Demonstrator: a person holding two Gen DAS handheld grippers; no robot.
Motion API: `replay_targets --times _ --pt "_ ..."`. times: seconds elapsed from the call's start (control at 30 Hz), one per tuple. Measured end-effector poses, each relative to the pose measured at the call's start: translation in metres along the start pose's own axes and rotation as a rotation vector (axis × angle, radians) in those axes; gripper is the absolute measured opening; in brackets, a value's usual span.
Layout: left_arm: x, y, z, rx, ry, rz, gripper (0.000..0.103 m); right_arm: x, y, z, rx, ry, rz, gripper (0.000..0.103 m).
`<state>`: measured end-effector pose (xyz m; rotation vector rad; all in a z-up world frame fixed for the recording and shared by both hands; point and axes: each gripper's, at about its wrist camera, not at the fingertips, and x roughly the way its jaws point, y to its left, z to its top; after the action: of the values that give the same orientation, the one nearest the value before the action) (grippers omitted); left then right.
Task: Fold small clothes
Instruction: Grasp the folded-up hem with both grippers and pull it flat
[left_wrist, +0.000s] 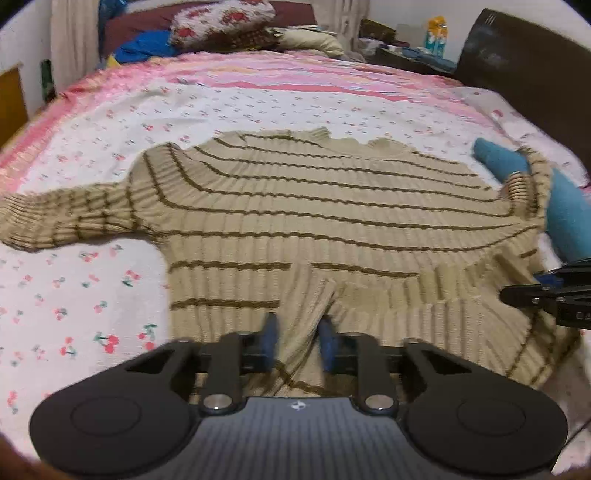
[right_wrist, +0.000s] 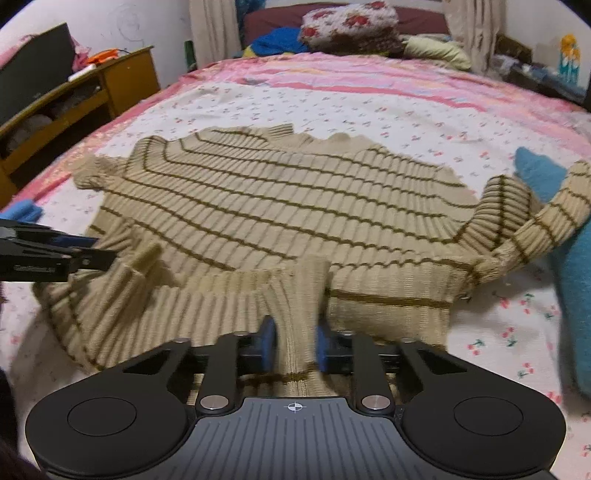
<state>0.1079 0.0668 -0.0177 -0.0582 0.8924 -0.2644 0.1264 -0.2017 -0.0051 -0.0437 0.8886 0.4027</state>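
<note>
at the bottom of each frame i have the left gripper and right gripper both clamped on the sweater hem; beyond them it lies mid-frame on the bed, pillow at top.

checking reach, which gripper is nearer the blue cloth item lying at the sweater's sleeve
Right. The right gripper grips the beige striped ribbed sweater hem on the blue cloth item's side; the left gripper pinches the hem farther away.

A beige ribbed sweater with thin brown stripes lies spread flat across the bed, sleeves out sideways, its near hem bunched and lifted.
</note>
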Motion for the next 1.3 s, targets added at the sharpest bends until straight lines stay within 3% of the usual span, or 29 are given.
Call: replay_targets --times 0.07,0.23,0.37,0.5,0.6,0.77,0.93,1.07,1.17,1.3 --pt "-0.004 0.004 0.001 -0.006 0.001 -0.029 0.015 -0.006 0.0 0.001 0.003 -0.006 0.026 0.008" --pt "-0.028 0.011 -0.007 -0.03 -0.019 -0.099 0.014 -0.035 0.005 -0.002 -0.007 -0.038 0.094 0.007" --pt "-0.06 0.013 -0.027 -0.027 -0.023 -0.19 0.014 -0.079 0.014 -0.016 -0.066 -0.065 0.193 0.006" --pt "-0.095 0.013 -0.056 -0.023 -0.018 -0.226 0.014 -0.116 0.024 -0.041 -0.156 -0.047 0.258 0.006" --pt "-0.115 0.014 -0.079 -0.01 -0.003 -0.205 0.014 -0.127 0.033 -0.062 -0.254 0.029 0.268 0.006" --pt "-0.136 0.025 -0.106 -0.04 0.031 -0.157 0.014 -0.129 0.048 -0.086 -0.413 0.149 0.204 0.009" --pt "-0.16 0.029 -0.12 -0.039 0.024 -0.117 0.015 -0.145 0.059 -0.093 -0.53 0.179 0.171 0.013" --pt "-0.171 0.023 -0.114 -0.017 -0.028 -0.089 0.017 -0.155 0.062 -0.086 -0.533 0.143 0.17 0.014" --pt "-0.162 0.01 -0.102 -0.002 -0.067 -0.126 0.024 -0.154 0.068 -0.077 -0.468 0.064 0.191 0.018" --pt "-0.125 -0.017 -0.092 0.019 -0.041 -0.166 0.029 -0.114 0.071 -0.071 -0.32 0.05 0.16 0.02"
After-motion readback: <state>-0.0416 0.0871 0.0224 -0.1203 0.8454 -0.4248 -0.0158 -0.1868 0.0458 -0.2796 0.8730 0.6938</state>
